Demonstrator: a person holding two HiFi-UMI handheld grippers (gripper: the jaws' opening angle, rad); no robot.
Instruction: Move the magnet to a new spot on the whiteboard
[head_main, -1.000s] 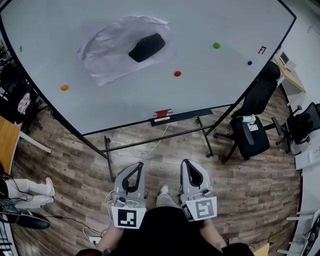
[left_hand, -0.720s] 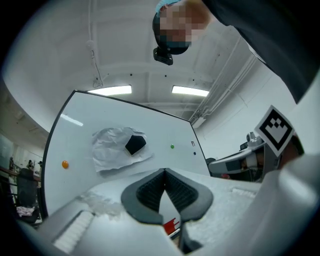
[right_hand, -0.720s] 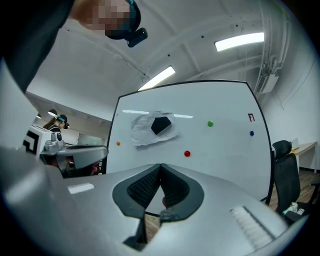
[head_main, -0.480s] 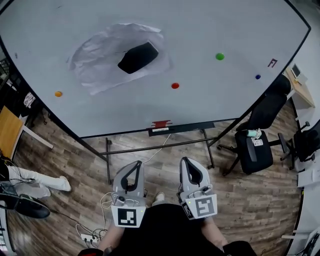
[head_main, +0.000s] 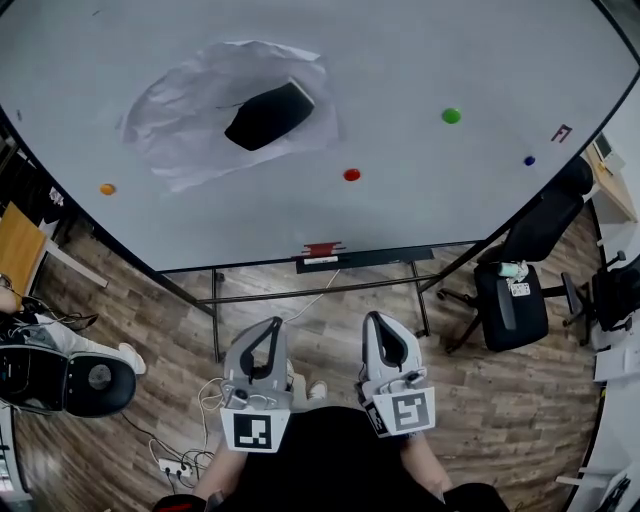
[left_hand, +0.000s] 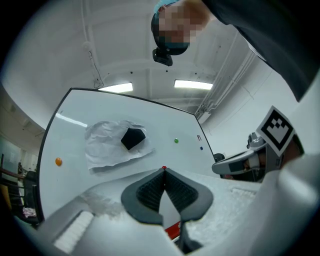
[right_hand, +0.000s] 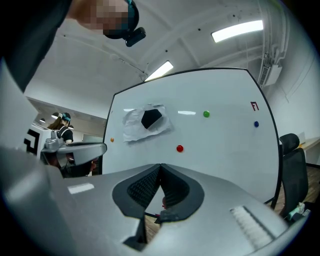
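On the large white whiteboard (head_main: 420, 60) before us, a crumpled white paper sheet (head_main: 180, 120) sits left of centre, a black block eraser (head_main: 268, 114) on it. A round orange magnet (head_main: 107, 189) lies to its lower left, a round red magnet (head_main: 352, 175) to its lower right, a round green magnet (head_main: 452, 116) and a round blue magnet (head_main: 529, 160) farther right.

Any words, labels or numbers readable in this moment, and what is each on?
Red mark on the whiteboard, right side: looks like "F", not certain.
White label on the tray below the board: too small to read.
White tag on the black chair: too small to read.
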